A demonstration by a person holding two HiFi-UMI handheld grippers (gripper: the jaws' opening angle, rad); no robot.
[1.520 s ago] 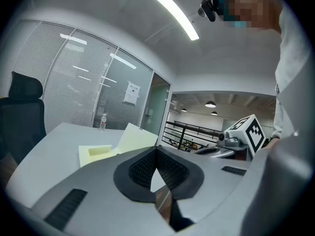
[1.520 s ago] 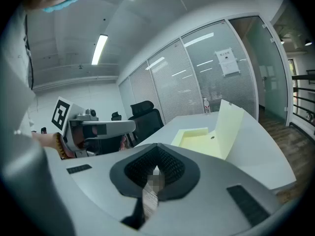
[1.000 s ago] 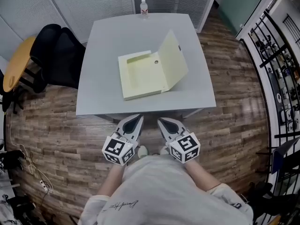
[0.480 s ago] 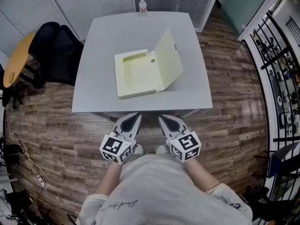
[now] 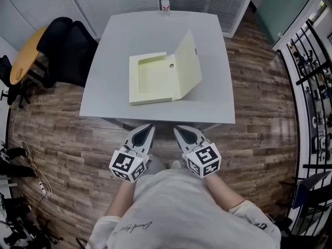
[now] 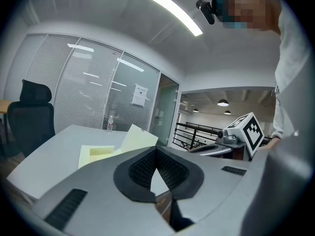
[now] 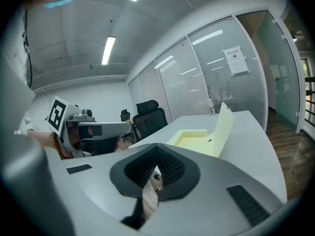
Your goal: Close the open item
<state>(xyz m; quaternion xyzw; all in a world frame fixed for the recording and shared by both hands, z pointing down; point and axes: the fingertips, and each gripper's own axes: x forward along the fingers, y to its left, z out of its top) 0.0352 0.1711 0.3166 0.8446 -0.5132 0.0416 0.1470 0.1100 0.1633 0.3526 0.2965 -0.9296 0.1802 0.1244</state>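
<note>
Ahead of my left gripper (image 5: 149, 128) and right gripper (image 5: 177, 130), I meet the table (image 5: 155, 35) edge first, then a strip of bare top. Beyond it the file box (image 5: 153, 79) lies low ahead of the left gripper, and its raised lid (image 5: 190, 61) stands ahead of the right one. The bottle (image 5: 165, 3) at the far edge seems well clear. A black chair (image 5: 70, 48) crowds the table's left side.

Wall notice (image 7: 239, 61) print seemingly illegible; nothing readable.
</note>
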